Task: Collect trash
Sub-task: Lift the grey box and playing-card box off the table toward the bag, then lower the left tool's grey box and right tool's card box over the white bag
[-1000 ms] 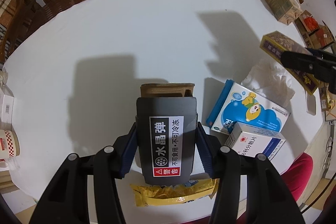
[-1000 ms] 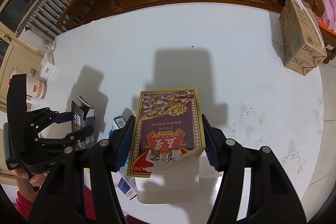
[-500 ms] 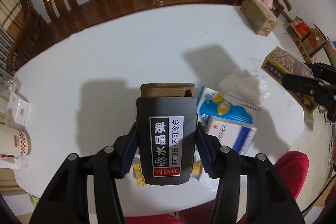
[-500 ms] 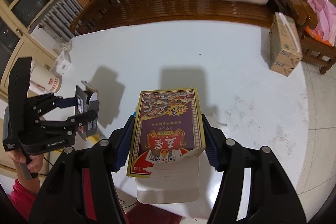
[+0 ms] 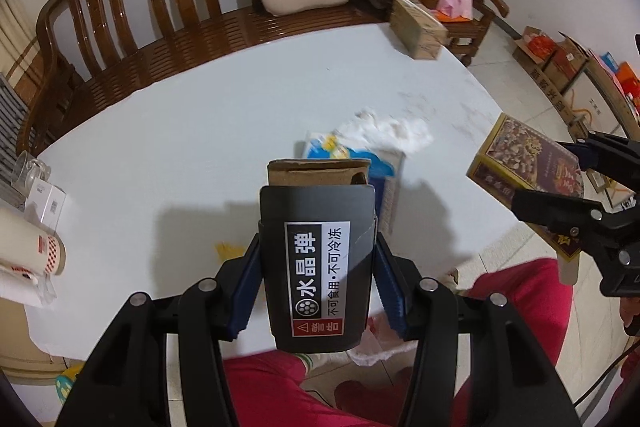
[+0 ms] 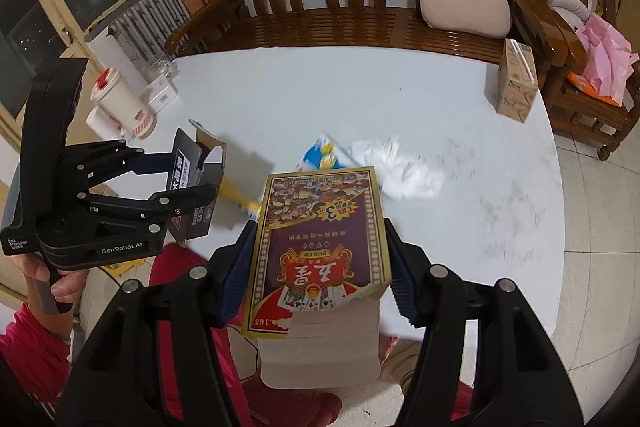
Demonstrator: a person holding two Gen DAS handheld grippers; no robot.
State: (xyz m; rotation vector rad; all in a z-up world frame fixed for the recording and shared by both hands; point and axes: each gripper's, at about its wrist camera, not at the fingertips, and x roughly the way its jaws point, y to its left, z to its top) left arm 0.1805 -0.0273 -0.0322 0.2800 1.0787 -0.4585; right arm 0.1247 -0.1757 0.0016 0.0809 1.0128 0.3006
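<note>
The white counter (image 5: 168,131) lies below me, a blue box (image 6: 320,157) and crumpled tissue (image 6: 404,167) on it. My right tool (image 6: 318,263) pinches the purple card box (image 6: 320,247) — my left tool (image 5: 316,283) clamps the black carton (image 5: 318,263), both lifted clear.

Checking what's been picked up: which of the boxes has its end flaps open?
The black box clamped in the left gripper: its brown cardboard flaps stand open. The purple poker card box in the right gripper has a torn end instead.
</note>
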